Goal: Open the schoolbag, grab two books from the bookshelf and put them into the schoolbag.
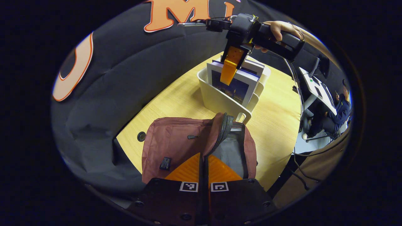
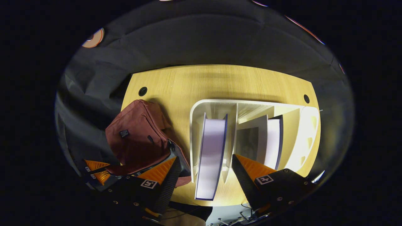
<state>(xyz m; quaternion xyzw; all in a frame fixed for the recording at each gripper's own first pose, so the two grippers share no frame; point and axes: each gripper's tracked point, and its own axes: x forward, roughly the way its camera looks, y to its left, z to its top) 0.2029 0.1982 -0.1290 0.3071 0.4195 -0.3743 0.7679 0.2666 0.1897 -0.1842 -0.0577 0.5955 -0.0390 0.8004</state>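
We hold the maroon fabric schoolbag [image 1: 176, 147] flap pinched in our left gripper [image 1: 204, 171], keeping it open; our right gripper [image 2: 204, 171], spread wide, straddles a purple-edged book [image 2: 212, 157] in the white plastic bookshelf [image 2: 245, 105] below.

Right claw [image 2: 204, 169] spread wide above a book [image 2: 211, 157] upright in the white bookshelf [image 2: 194, 125], schoolbag [image 2: 138, 138] alongside.

Light: overhead, warm, fairly bright on the desk [image 2: 188, 81]
Glare: pale washed patch on the bookshelf [image 2: 303, 138] right end in the right gripper view
Shadows: soft, dark band beside the schoolbag [image 2: 138, 138]; cloth wall dim
Distortion: strong fisheye, desk edges bowed
Focus: centre sharp, rim soft and darkened
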